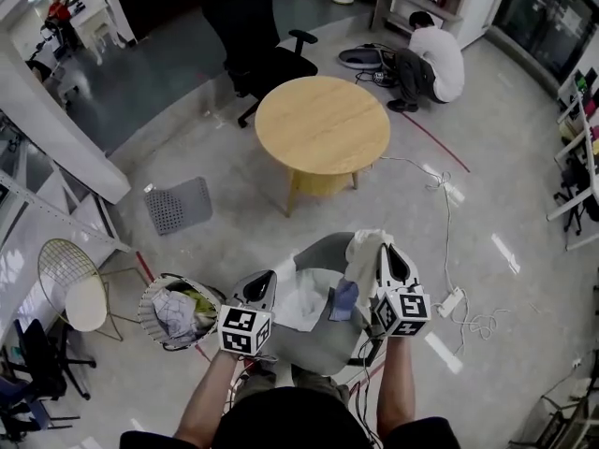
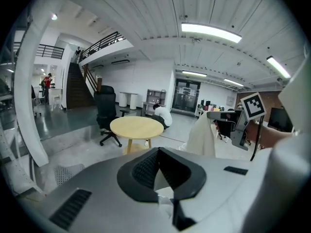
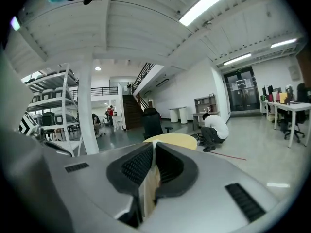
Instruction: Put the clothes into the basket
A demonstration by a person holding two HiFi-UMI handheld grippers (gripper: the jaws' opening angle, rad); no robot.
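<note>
down by the person's left side sits the basket (image 1: 148,309), just beside the left tool (image 1: 265,279), while the white garment (image 1: 304,302) stretches across to the right tool (image 1: 388,251), both clamped on it, so i'd guess it swings leftward.

1. You hold two grippers: the left gripper (image 1: 263,282) and the right gripper (image 1: 390,251).
2. You have one white garment (image 1: 301,305) and one basket (image 1: 149,312).
3. You see one round table (image 1: 323,124), one office chair (image 1: 257,45) and one wire chair (image 1: 67,271).

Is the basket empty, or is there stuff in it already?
Not empty: the basket holds crumpled clothes, whitish and greenish, up near its rim. The white garment is outside it.
</note>
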